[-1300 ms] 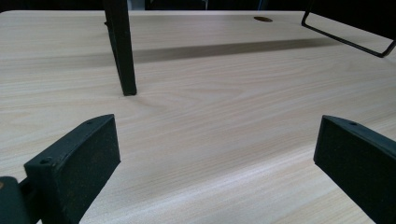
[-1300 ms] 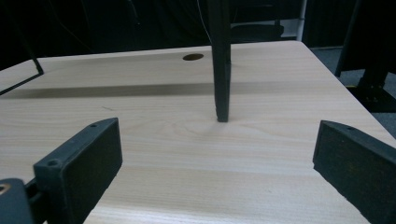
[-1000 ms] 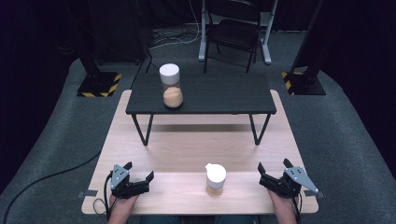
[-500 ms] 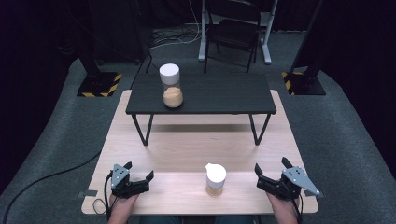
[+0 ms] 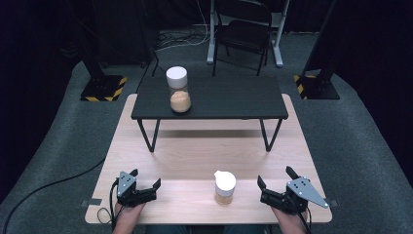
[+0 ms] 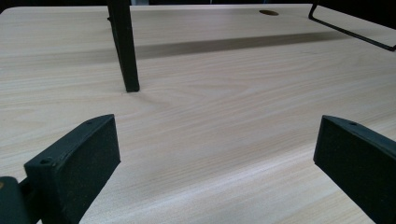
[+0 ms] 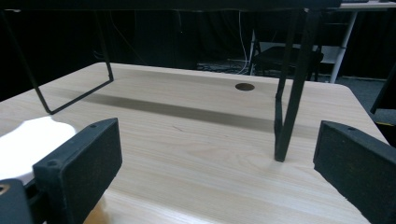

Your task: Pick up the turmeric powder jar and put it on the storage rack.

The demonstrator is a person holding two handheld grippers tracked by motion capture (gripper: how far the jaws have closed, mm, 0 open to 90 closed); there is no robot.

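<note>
Both grippers rest at the near edge of the wooden table [image 5: 195,146], left gripper [image 5: 144,187] and right gripper [image 5: 274,187] jaws wide and empty, flanking the small white-capped jar [image 5: 225,186] between them, likely staged for pickup, second jar [image 5: 178,89] on the black shelf [image 5: 234,97].

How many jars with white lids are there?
2. One jar stands on the black raised shelf at the back left. The other jar stands on the wooden table near the front, between the two grippers.
</note>
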